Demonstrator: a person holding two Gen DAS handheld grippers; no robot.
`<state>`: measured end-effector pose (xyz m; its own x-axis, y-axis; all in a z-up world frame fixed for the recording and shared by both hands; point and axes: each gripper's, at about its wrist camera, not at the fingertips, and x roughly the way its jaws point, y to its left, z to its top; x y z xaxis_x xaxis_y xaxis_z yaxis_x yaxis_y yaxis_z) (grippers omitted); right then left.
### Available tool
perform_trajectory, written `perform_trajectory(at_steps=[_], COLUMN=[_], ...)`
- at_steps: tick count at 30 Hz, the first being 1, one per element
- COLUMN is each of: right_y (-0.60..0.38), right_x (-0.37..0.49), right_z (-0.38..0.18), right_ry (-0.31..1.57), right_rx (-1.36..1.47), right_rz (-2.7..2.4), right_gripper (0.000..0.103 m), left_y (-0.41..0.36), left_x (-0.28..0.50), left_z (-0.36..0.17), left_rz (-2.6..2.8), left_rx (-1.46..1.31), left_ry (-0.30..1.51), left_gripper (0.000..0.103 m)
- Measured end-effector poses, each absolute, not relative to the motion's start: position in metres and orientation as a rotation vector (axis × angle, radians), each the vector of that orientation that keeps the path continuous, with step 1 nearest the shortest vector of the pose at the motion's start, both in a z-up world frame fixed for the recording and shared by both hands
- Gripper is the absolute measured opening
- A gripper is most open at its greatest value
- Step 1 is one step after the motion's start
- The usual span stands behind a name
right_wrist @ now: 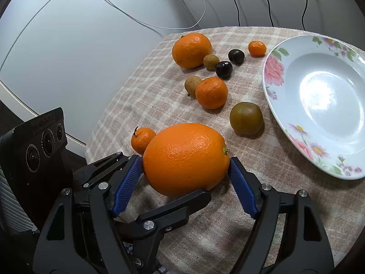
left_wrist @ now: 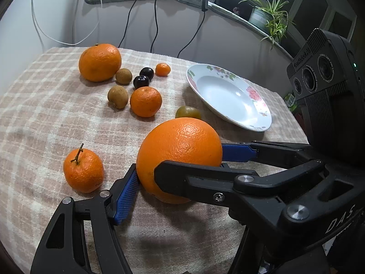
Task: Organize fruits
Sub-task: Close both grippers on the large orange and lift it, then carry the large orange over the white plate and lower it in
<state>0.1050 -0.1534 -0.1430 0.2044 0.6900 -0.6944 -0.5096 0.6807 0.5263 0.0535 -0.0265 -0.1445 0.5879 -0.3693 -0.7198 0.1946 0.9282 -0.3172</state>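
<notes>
At the near middle of the checked beige cloth-covered surface, the large oval orange sits between both tools. The left gripper has its jaws closed on its flanks, and the right gripper has its jaws pressed to its 2 ends, so the black fingers cross under the fruit.

Seen from the left wrist:
- At 12 o'clock, just behind the orange, lies 1 greenish-brown plum.
- At 9 o'clock sits 1 stemmed mandarin.
- At 11 o'clock cluster 1 big round orange, 2 more mandarins, 2 brown longans and 2 dark plums.
- At 2 o'clock the white floral plate stands empty.
</notes>
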Motion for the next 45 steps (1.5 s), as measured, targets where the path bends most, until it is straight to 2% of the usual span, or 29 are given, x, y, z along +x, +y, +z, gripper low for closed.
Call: perform_trajectory(at_steps=[45], right_y=[-0.258], right_x=[0.122], right_z=[-0.096], right_ry=[0.925], right_rx=[0.245], right_rz=[0.669], right_gripper=[0.08], left_y=[-0.12], left_x=[0.106], left_z=[-0.102], left_rz=[-0.504], left_rx=[-0.122], left_ry=[0.814], left_gripper=[0.069])
